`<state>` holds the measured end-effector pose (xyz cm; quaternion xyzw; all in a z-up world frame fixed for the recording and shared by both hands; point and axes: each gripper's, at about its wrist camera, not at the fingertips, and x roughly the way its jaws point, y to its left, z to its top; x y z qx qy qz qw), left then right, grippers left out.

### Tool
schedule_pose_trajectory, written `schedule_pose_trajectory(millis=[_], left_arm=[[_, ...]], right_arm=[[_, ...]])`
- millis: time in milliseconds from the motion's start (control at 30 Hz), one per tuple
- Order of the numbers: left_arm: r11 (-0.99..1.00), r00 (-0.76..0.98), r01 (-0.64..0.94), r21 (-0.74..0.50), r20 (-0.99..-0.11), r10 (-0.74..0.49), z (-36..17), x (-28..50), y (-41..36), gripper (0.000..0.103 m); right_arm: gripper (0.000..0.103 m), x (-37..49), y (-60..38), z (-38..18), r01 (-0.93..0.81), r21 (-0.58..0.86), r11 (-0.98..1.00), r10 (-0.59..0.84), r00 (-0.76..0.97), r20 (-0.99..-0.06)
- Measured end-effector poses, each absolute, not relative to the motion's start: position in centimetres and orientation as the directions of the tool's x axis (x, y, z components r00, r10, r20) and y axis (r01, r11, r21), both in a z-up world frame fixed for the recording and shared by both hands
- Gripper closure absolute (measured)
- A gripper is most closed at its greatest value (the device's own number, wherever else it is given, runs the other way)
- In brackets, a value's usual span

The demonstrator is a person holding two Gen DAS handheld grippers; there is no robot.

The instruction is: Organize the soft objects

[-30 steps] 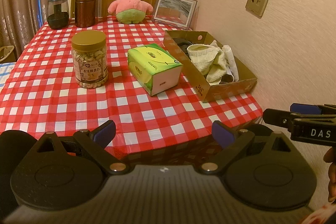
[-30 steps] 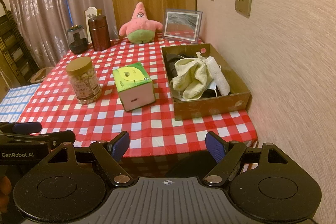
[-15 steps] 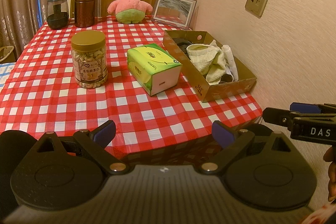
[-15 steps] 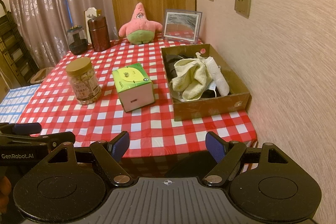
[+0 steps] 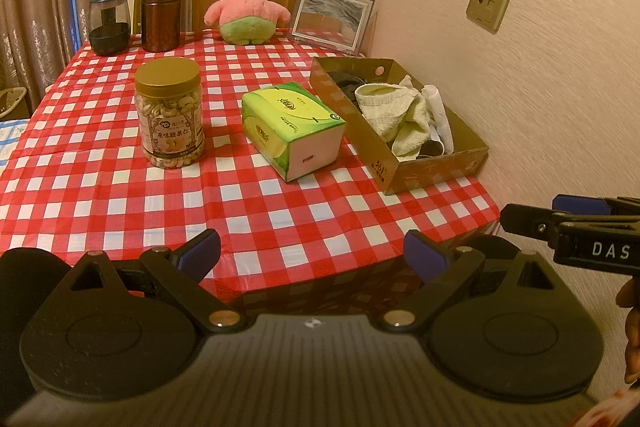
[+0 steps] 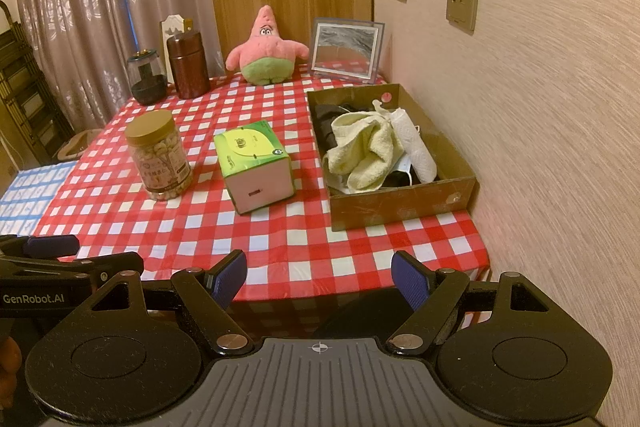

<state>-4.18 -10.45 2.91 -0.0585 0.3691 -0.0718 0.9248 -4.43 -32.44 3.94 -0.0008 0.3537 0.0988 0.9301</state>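
Nothing is being moved since a second ago: both the left gripper [image 5: 312,254] and right gripper [image 6: 319,280] are being held wide open and empty at the near edge, while towels [image 6: 362,151] are being left in the box [image 6: 404,205] at right.

Black grippers [image 5: 312,255], blue pads [image 6: 408,283] (white "GenRobot.AI", "DAS" lettering).

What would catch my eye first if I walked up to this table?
Probably the red-and-white checked tablecloth, then the pink starfish plush sitting upright at the far edge beside a framed picture. Along the wall side, a cardboard box holds crumpled pale towels, and a green tissue box and a jar of cashews stand mid-table.
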Motion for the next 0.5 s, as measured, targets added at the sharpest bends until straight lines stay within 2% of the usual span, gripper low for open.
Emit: schedule_pose_trajectory(millis=[500], left_arm=[[0.983, 0.717, 0.09, -0.161, -0.674, -0.176, 2.9, -4.18, -10.51, 0.006]], right_arm=[[0.024, -4.36, -32.44, 4.04, -0.184, 0.068, 0.981, 0.183, 0.731, -0.657]])
